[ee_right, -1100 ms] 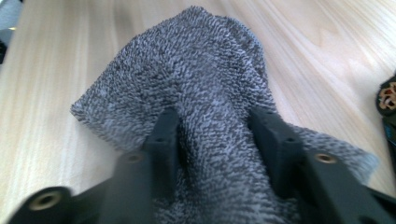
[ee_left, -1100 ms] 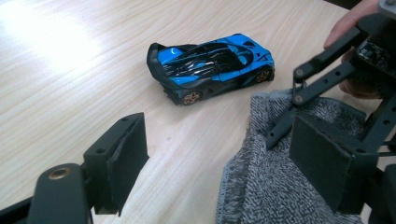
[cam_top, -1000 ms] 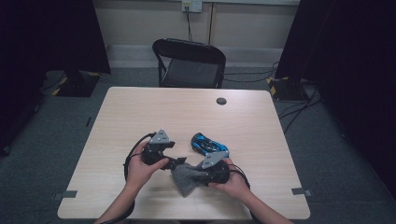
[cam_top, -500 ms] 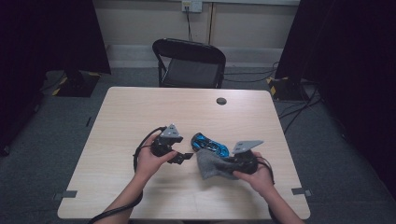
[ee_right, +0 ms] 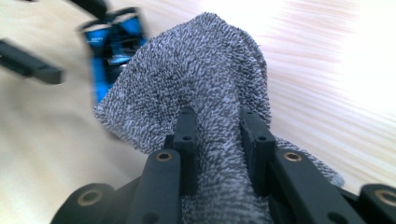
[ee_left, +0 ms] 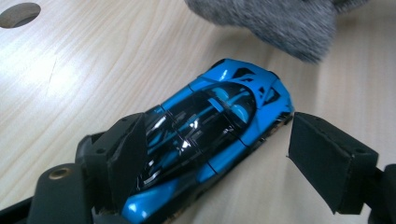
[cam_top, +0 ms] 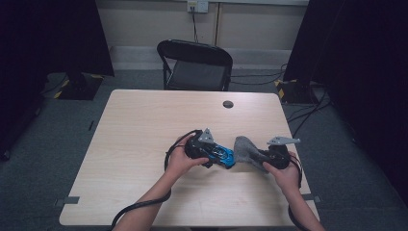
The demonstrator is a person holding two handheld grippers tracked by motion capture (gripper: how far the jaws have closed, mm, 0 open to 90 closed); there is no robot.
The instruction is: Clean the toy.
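Note:
A shiny blue toy car (cam_top: pixel 223 155) lies on the wooden table (cam_top: pixel 139 120), right of its middle. My left gripper (cam_top: pixel 211 153) reaches it from the left. Its jaws straddle the car (ee_left: pixel 210 116) and stand open, the right pad clear of the body. My right gripper (cam_top: pixel 262 156) is shut on a grey terry cloth (cam_top: pixel 244 147) just right of the car; its jaws have just closed a little tighter on the fabric. The cloth (ee_right: pixel 205 70) bulges up between the pads of the right gripper (ee_right: pixel 219 126), and the car (ee_right: pixel 114 42) lies beyond its edge.
A round cable hole (cam_top: pixel 228 104) sits near the table's far edge. A black folding chair (cam_top: pixel 195 62) stands behind the table. Cables trail from both grippers toward the near edge. Bare wood lies to the left and in front.
The left gripper has moved right and now straddles the car. The right gripper has carried the cloth from the table's front to the right of the car.

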